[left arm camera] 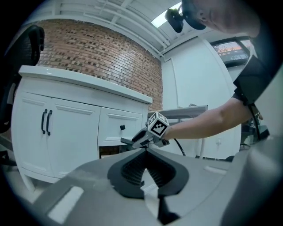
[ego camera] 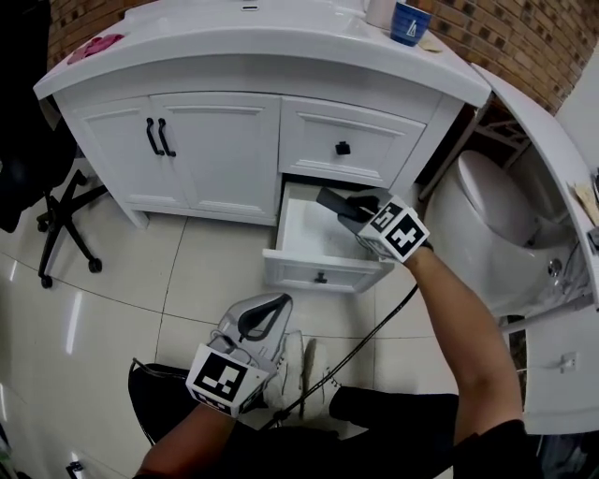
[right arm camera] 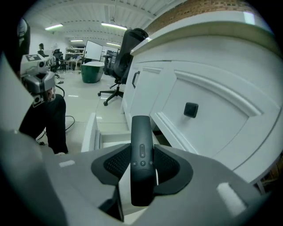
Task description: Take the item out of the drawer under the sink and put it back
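A black remote control (right arm camera: 141, 155) with small buttons sits lengthwise between the pads of my right gripper (right arm camera: 141, 164), which is shut on it. In the head view this gripper (ego camera: 348, 208) holds the remote (ego camera: 333, 200) above the open white lower drawer (ego camera: 318, 268) of the sink cabinet. What lies inside the drawer (right arm camera: 95, 132) cannot be made out. My left gripper (ego camera: 267, 307) hangs low over the floor in front of the drawer, its jaws closed together with nothing in them. Its own view looks over the closed jaws of the left gripper (left arm camera: 143, 170) at the right gripper (left arm camera: 140, 139).
The white vanity has a shut upper drawer with a black knob (ego camera: 343, 148) and two doors with black handles (ego camera: 157, 137). A toilet (ego camera: 491, 201) stands at the right, an office chair (ego camera: 42, 187) at the left. A blue cup (ego camera: 409, 22) stands on the countertop. The person's shoes (ego camera: 292, 370) are below the drawer.
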Tool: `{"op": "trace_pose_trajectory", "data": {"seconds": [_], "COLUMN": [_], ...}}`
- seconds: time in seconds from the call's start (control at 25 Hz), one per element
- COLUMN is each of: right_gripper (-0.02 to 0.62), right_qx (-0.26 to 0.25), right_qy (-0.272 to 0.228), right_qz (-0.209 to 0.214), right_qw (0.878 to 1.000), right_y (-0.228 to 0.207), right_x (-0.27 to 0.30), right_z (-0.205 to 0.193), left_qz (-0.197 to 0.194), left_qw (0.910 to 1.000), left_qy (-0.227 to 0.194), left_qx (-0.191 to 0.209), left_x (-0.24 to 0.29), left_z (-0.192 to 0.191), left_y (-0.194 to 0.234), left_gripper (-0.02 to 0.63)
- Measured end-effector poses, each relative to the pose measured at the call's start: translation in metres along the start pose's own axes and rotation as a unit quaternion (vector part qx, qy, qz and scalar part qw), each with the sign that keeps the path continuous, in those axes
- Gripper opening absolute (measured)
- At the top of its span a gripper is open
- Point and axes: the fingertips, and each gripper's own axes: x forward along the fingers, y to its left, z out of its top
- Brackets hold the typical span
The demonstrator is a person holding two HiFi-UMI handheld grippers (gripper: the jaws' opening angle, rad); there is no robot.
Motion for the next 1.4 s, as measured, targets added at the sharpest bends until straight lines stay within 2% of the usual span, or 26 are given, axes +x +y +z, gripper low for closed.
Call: {"op": "trace_pose_trajectory", "data": {"seconds": [0.12, 0.32, 0.6, 0.88, 1.16, 1.4], "right_gripper": [0.167, 0.167, 0.167, 0.167, 0.167, 0.167], "right_qx": [0.027, 0.081, 0.16, 0.229, 0.239, 0.242], "right_qy": [-0.046, -0.12, -0.204, -0.25, -0.279, -0.283], "right_qz": [-0.006, -0.015, -0.033, -0.061, -0.083, -0.092], "right_qw": [0.999, 0.989, 0.965, 0.939, 0.926, 0.923], "right_y": [0.018, 0.05, 0.092, 0.124, 0.161, 0.175], "right_x": [-0.03, -0.082, -0.139, -0.185, -0.225, -0.238], "right_z": [0.017, 0.031, 0.032, 0.021, 0.016, 0.013], "left_qz": [0.004, 0.005, -0.001, -0.011, -0.013, -0.018], "left_qw": [1.0, 0.9998, 0.9996, 0.9992, 0.9991, 0.9994], "left_qy": [-0.003, -0.018, -0.026, -0.036, -0.04, -0.031], "left_qx": [-0.006, -0.01, -0.014, -0.014, -0.003, 0.003], "left_x": [-0.005, -0.013, -0.02, -0.023, -0.03, -0.036], "left_z": [0.004, 0.015, 0.025, 0.036, 0.042, 0.033], "left_y": [0.002, 0.002, -0.006, -0.02, -0.033, -0.042], "left_gripper": [0.005, 0.005, 0.005, 0.005, 0.005, 0.005]}}
